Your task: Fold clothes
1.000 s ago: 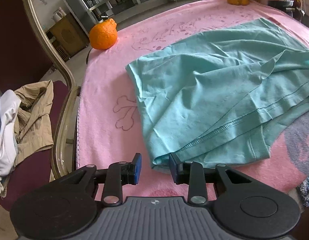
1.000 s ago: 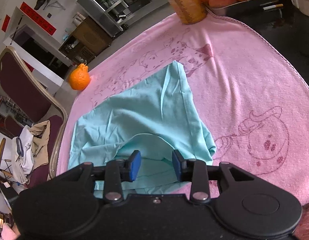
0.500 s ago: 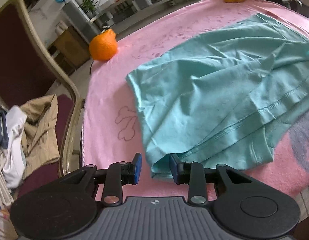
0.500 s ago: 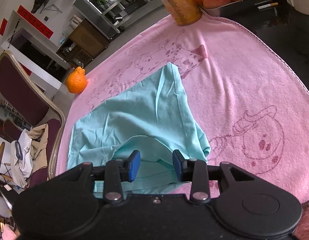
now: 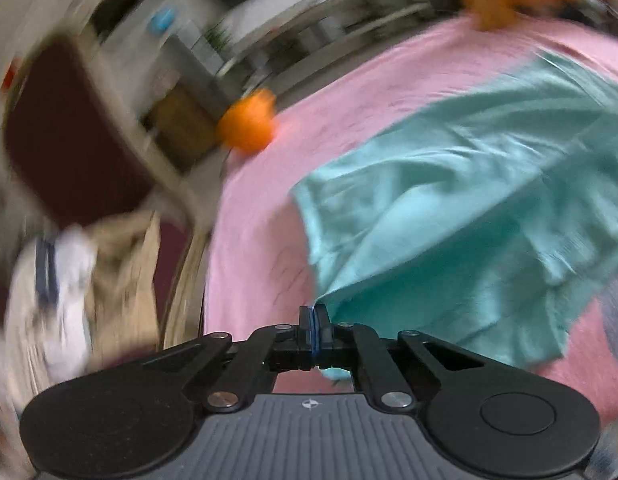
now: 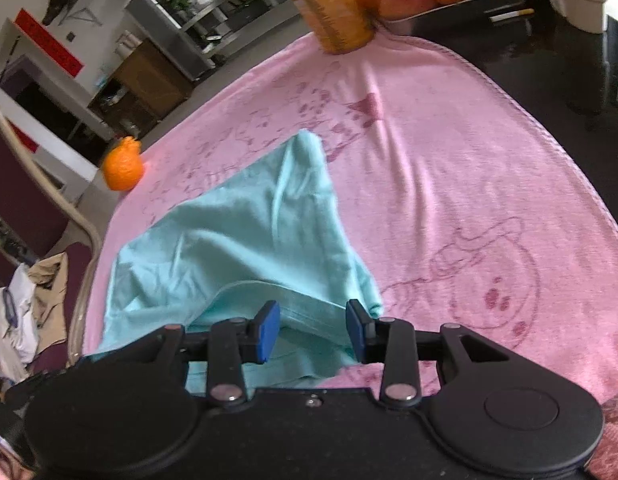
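The teal garment (image 6: 245,240) lies crumpled on the pink blanket (image 6: 449,168) covering the tabletop, occupying the centre-left of the right wrist frame. The left gripper (image 5: 313,322) is clamped together on the garment's near corner, at lower centre of its blurred frame. The right gripper (image 6: 313,330) has its jaws apart, straddling the garment's near edge without pressing it.

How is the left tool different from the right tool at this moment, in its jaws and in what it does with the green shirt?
The left tool has its jaws pressed together on a corner of the green shirt. The right tool has its jaws apart, and shirt cloth lies between them, not pinched. The left view is blurred; the right view is sharp. Both have blue pads and are at the shirt's near edge over the pink towel.
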Demonstrator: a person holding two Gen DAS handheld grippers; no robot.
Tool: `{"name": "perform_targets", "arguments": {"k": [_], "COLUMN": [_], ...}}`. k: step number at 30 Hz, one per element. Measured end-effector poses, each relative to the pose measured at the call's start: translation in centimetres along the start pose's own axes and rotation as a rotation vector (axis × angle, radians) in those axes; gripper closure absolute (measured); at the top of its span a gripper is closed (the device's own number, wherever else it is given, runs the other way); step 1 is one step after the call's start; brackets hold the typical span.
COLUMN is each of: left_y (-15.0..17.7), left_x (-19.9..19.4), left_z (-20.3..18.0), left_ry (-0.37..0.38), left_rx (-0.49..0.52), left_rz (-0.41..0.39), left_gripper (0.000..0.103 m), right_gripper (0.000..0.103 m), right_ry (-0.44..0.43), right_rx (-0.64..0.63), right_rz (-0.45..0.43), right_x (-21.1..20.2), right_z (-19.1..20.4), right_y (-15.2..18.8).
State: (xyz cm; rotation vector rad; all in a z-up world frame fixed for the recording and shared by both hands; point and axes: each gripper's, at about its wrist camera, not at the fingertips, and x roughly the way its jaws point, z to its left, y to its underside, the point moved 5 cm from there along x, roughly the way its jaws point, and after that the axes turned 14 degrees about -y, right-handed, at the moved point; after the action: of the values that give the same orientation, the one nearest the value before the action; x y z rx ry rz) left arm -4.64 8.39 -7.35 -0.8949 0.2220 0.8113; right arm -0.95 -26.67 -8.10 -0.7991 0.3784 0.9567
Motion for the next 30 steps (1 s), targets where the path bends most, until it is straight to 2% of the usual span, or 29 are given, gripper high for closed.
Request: {"name": "perform_targets", "arguments": {"k": [2,4,8,12,17,20,21,22,24,27,28,30], "left_y": [0.9,2.0,3.0,2.6,2.1,1.9,1.9,1.8,1.5,1.7,2.0,2.6], "left_x": [1.2,2.4,3.5,2.9,2.4,2.3,2.3,2.2,1.7,0.8,0.8,1.4], "left_z": [1.8,2.9,3.3,2.9,2.1,2.0,2.2,2.5,4.3,7.4,8.1,8.6], "left_ry": [0.044,0.072,0.093,0.098,0.097,0.091,0.087,0.079,0.062,0.081,0.088,0.133], "left_rx": [-0.141,-0.251,-0.328,-0.315,-0.276,-0.272,-0.278,-0.296,-0.38,-0.546,-0.579,-0.628], "left_rz": [0.131,0.258,0.363,0.33,0.275,0.256,0.25,0.242,0.21,0.174,0.184,0.237], "left_gripper": [0.099,0.1,0.1,0.1,0.1,0.1,0.1,0.101,0.101,0.101,0.101,0.101], "right_gripper": [0.066,0.058,0.055,0.054,0.057,0.076,0.095,0.1,0.1,0.101,0.101,0.101], "right_ry": [0.023,0.037,0.061,0.09,0.089,0.045,0.032,0.026,0.004,-0.117,-0.161,-0.161], "right_rx": [-0.005,-0.016,-0.07,-0.096,0.045,0.113,0.131,0.127,0.092,0.136,0.159,0.201], "right_rz": [-0.005,-0.001,0.013,-0.015,-0.012,0.011,0.022,0.031,0.005,-0.077,-0.103,-0.093], "right_x": [0.0,0.2,0.5,0.0,-0.3,0.2,0.5,0.6,0.1,-2.1,-2.8,-2.8], "right_z": [-0.2,-0.3,0.2,0.3,-2.2,-2.9,-3.1,-3.0,-2.2,-1.7,-1.7,-2.4], "right_y": [-0.1,0.0,0.4,0.3,0.2,0.5,0.6,0.7,0.5,-0.3,-0.6,-0.6]}}
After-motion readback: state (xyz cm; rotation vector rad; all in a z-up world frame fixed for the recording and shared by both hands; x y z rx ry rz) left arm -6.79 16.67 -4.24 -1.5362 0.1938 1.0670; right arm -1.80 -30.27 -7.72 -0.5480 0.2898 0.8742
